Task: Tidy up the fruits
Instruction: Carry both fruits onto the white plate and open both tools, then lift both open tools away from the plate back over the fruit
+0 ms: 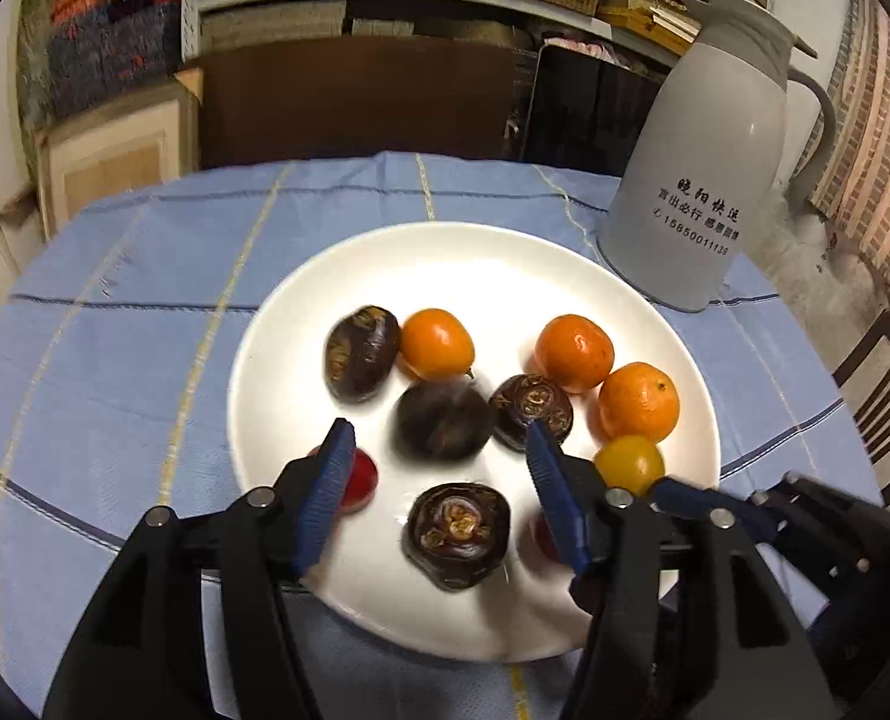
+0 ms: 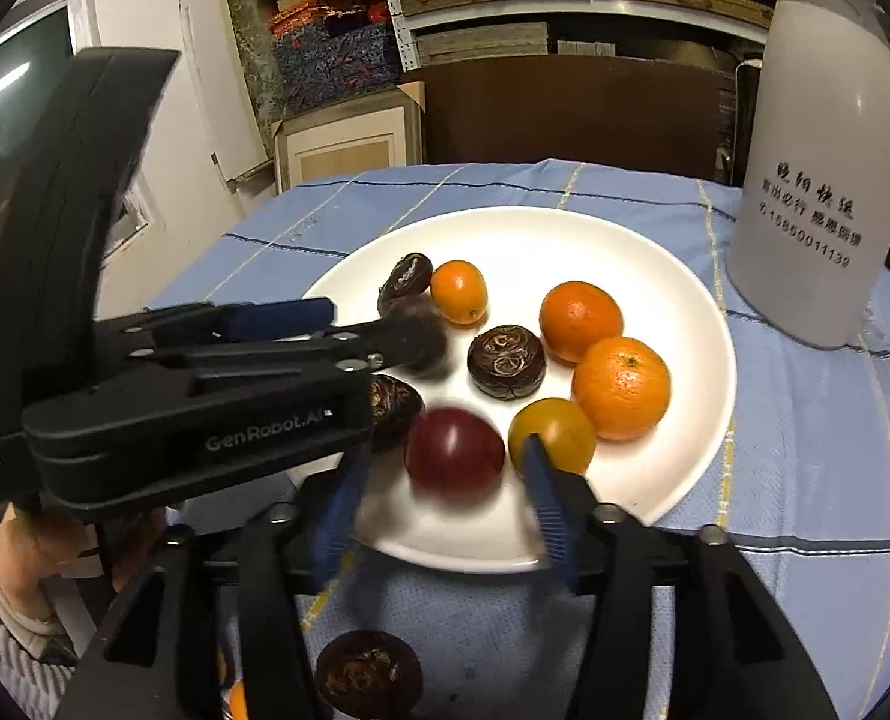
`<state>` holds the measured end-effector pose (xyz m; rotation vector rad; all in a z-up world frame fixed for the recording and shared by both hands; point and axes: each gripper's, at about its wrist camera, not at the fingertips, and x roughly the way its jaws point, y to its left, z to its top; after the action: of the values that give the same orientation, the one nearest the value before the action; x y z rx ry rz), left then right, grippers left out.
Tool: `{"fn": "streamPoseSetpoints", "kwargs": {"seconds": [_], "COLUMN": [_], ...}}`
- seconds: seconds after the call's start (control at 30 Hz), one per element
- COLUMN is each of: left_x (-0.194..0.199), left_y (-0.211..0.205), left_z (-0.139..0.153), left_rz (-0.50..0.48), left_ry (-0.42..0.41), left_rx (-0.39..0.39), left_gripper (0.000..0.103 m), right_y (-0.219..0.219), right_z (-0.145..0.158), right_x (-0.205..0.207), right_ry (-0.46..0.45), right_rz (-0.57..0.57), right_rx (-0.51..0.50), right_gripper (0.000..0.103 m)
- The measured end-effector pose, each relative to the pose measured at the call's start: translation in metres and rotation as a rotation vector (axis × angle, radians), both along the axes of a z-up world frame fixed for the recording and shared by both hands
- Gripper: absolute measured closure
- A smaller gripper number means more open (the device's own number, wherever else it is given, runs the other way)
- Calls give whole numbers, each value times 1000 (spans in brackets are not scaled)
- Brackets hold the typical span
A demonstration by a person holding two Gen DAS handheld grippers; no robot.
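A white plate [image 1: 505, 246] [image 2: 673, 276] on the blue cloth holds several dark water chestnuts, three oranges [image 1: 574, 351], a yellow tomato [image 1: 628, 462] [image 2: 553, 435] and red tomatoes [image 1: 360, 477]. My left gripper [image 1: 438, 438] hangs open over the plate. A blurred dark chestnut [image 1: 445, 420] sits between its blue pads without touching them. My right gripper [image 2: 445, 456] is open at the plate's near rim, and a blurred red fruit [image 2: 454, 450] lies in the gap, clear of both pads. In the right wrist view the left gripper [image 2: 384, 330] reaches in from the left.
A tall white thermos jug [image 1: 697, 180] [image 2: 823, 180] stands on the cloth right of the plate. One water chestnut [image 2: 366, 672] lies off the plate near the table's front edge. A dark chair [image 1: 883, 396] stands at the right. Shelves and boxes fill the back.
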<state>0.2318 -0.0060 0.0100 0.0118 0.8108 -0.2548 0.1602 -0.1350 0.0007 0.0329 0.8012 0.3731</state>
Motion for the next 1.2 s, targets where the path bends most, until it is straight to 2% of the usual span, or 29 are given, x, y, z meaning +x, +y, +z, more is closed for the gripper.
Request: {"fn": "streamPoseSetpoints", "kwargs": {"seconds": [0.13, 0.2, 0.27, 0.37, 0.53, 0.6, 0.7, 0.87, 1.2], "left_x": [-25, -45, -62, -93, -146, -166, -186, -209, -207], "left_y": [-2, -2, 0, 7, 17, 21, 25, 32, 32], "left_z": [17, 29, 37, 45, 44, 41, 34, 22, 13], "left_rz": [50, 80, 91, 113, 163, 183, 202, 217, 204], "left_ry": [-104, -163, -191, -218, -252, -262, -263, -240, -202], "left_rx": [67, 110, 115, 99, 91, 92, 98, 95, 116], "left_gripper": [33, 30, 30, 24, 18, 15, 14, 14, 10], "right_y": [-6, -10, -16, -25, -33, -36, -41, -49, -35], "right_z": [11, 16, 22, 25, 24, 22, 16, 10, -5], "right_x": [-14, -20, -33, -51, -90, -106, -132, -153, -159], "right_ry": [-19, -32, -42, -50, -68, -79, -88, -86, -66], "right_rz": [-15, -25, -35, -48, -49, -52, -62, -74, -54], "right_rx": [2, 11, 31, 62, 85, 91, 94, 101, 4], "right_gripper": [43, 43, 43, 43, 42, 40, 38, 36, 36]}}
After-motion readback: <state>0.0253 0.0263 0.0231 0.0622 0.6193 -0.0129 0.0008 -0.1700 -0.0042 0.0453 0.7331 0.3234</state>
